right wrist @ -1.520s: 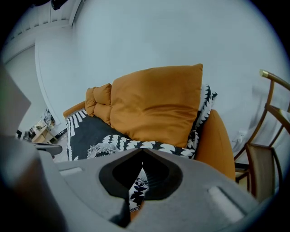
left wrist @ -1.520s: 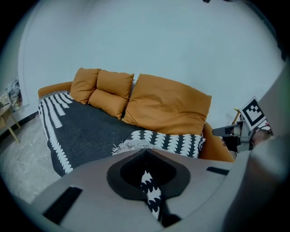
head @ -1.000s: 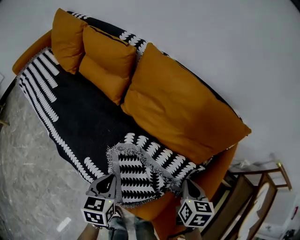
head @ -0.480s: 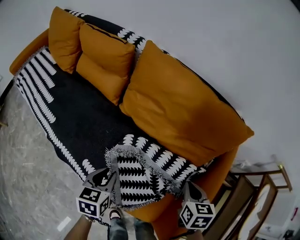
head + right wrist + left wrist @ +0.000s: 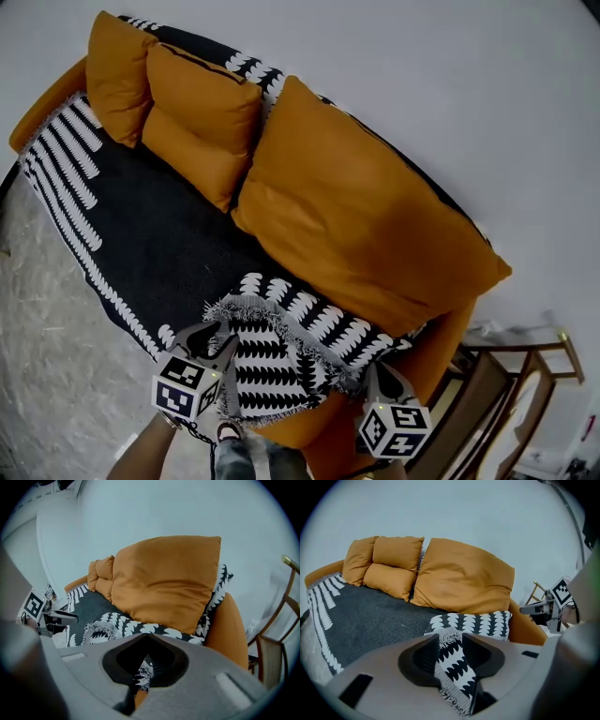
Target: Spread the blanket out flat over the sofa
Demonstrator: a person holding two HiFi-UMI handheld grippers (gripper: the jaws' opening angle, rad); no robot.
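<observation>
The limp, light blanket (image 5: 178,239) drapes the sofa (image 5: 448,330), a fringed corner folded back; its hem, likely the best hold, sits pinched in the right gripper (image 5: 146,638) while the left gripper (image 5: 451,638) jaws are opening around it.

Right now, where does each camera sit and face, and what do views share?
Head view: above the sofa front, steeply down onto blanket and cushions; shows left hand-held gripper, right hand-held gripper, a forearm.
Left gripper view: on the left hand-held gripper, facing the cushions past its opening jaws, blanket between them; right hand-held gripper far right.
Right gripper view: on the right hand-held gripper, facing the sofa, jaws shut on blanket.
Shared: both see the large cushion.
</observation>
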